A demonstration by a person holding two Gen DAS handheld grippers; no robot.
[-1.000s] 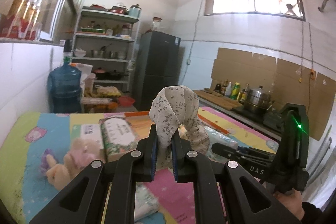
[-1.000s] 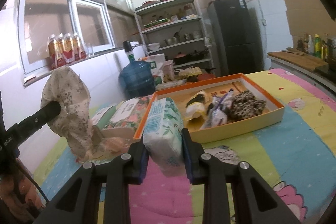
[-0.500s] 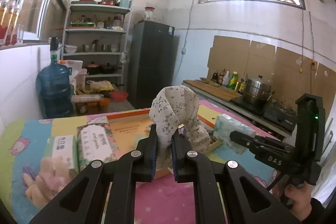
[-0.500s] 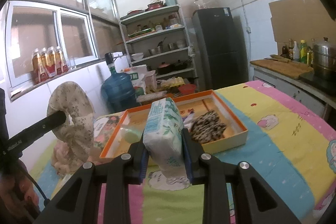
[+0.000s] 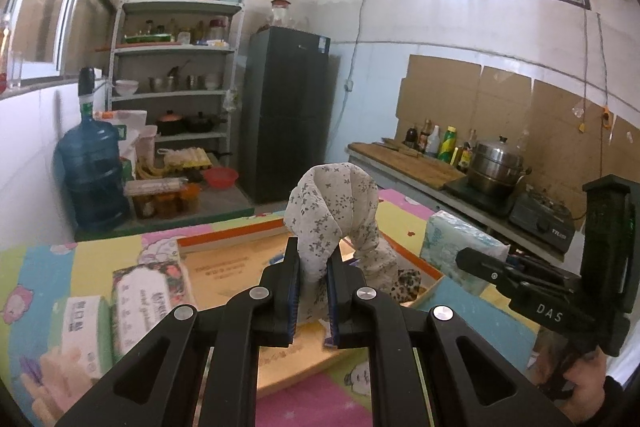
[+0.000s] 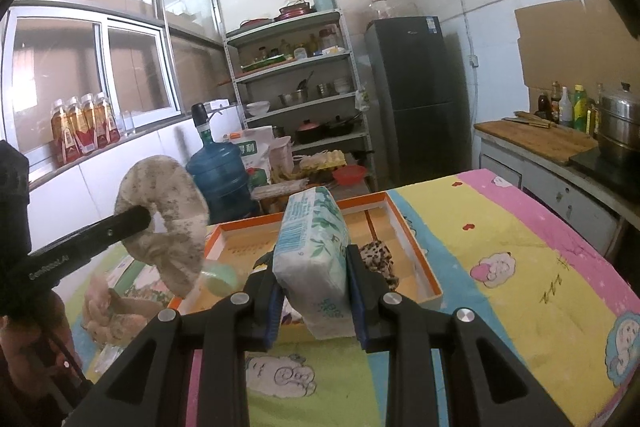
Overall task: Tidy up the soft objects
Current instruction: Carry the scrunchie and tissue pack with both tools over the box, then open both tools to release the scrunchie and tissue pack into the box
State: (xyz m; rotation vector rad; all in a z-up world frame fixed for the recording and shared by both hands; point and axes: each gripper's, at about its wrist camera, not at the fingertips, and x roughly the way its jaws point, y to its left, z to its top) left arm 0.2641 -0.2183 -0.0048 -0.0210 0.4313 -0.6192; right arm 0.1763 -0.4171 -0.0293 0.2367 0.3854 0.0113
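My left gripper (image 5: 313,297) is shut on a floral cloth ring (image 5: 332,215), held in the air over the orange-rimmed box (image 5: 236,239). The ring also shows in the right wrist view (image 6: 164,219). My right gripper (image 6: 314,301) is shut on a pale blue tissue pack (image 6: 314,251), held above the near edge of the box (image 6: 416,263). The pack also shows in the left wrist view (image 5: 460,247). A leopard-print soft item (image 6: 378,259) lies inside the box.
Floral tissue packs (image 5: 148,291) and a pink plush toy (image 6: 106,311) lie on the cartoon-print cloth left of the box. A water jug (image 5: 92,179), shelves (image 5: 176,87), a fridge (image 5: 288,111) and a counter with a pot (image 5: 496,167) stand beyond.
Both grippers have pulled back and up with their loads. The box now looks farther away and lies more to the centre of both views.
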